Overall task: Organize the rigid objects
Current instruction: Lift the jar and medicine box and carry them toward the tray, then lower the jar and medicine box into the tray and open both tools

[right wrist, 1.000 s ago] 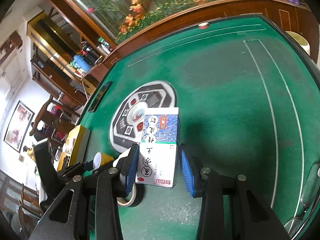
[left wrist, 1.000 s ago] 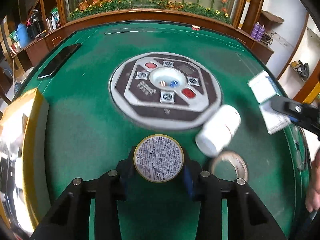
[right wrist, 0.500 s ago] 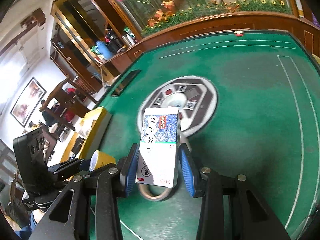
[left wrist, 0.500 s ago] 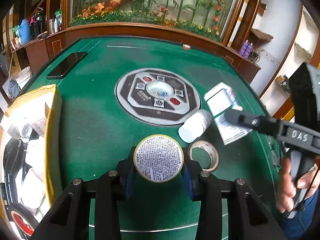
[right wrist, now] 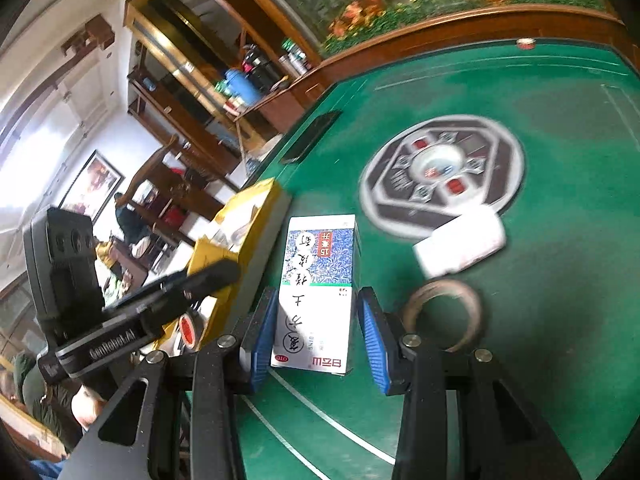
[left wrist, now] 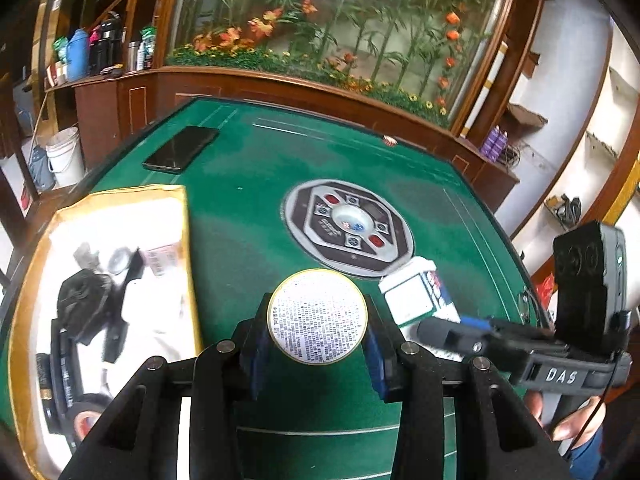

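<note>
Left wrist view: my left gripper pinches a tin by its round sides, held above the felt, just right of the yellow tray. Right wrist view: my right gripper grips a carton by its long sides. Still loose on the felt: bottle, tape ring.

Risks, as I judge them:
- tin rolling out of flat pads;
- carton twisting in the grip;
- my two grippers colliding over the crowded tray.
</note>
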The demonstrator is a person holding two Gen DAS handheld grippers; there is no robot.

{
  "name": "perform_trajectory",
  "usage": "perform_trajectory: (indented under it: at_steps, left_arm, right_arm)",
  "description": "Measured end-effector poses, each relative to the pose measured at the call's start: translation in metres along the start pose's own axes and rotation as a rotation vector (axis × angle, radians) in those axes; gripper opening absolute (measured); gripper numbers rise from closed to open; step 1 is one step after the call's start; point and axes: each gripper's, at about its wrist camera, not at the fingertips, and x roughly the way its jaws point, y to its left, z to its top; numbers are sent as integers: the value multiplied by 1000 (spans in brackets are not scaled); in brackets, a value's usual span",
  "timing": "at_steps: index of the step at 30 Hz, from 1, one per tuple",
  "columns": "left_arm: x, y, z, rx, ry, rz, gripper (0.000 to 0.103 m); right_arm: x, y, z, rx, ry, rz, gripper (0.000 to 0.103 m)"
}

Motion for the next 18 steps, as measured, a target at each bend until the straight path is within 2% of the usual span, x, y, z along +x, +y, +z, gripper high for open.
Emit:
perform_trajectory:
  at_steps: [7, 18]
  left_arm:
    - [-31, 44, 1, -79, -68, 19, 42]
    - [-49, 116, -7, -211, -119, 95, 42]
  right_arm:
    - [12, 32, -4, -43, 26, 19, 40]
    - [29, 80, -13, -129, 76, 41, 40]
